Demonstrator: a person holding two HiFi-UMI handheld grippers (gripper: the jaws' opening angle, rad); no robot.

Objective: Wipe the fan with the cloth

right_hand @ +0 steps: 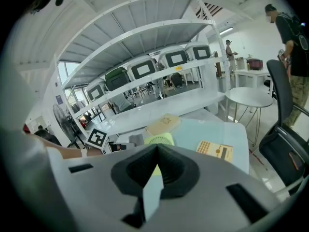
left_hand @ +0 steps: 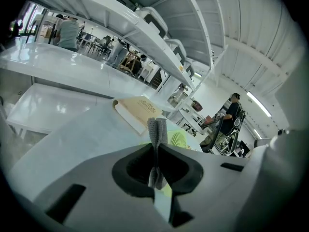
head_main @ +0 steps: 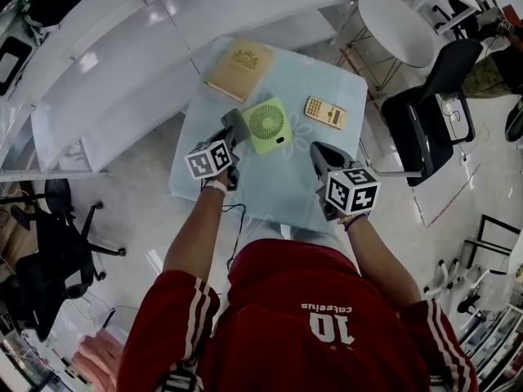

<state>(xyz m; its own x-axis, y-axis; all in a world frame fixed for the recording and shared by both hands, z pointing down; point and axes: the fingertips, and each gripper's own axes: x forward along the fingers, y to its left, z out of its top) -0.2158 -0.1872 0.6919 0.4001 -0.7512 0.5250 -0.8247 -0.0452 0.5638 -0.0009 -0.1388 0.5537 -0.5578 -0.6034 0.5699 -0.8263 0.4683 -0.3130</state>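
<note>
A small green fan lies flat near the middle of the pale blue table. My left gripper is at the fan's left edge, shut on a folded grey cloth. In the left gripper view the cloth sticks up between the closed jaws of the left gripper, with the fan just beyond. My right gripper hovers to the right of the fan, shut and holding nothing. In the right gripper view the right gripper points at the fan from close by.
A tan book lies at the table's far left and a yellow calculator to the right of the fan. A black office chair and a round white table stand to the right. White shelving runs along the left.
</note>
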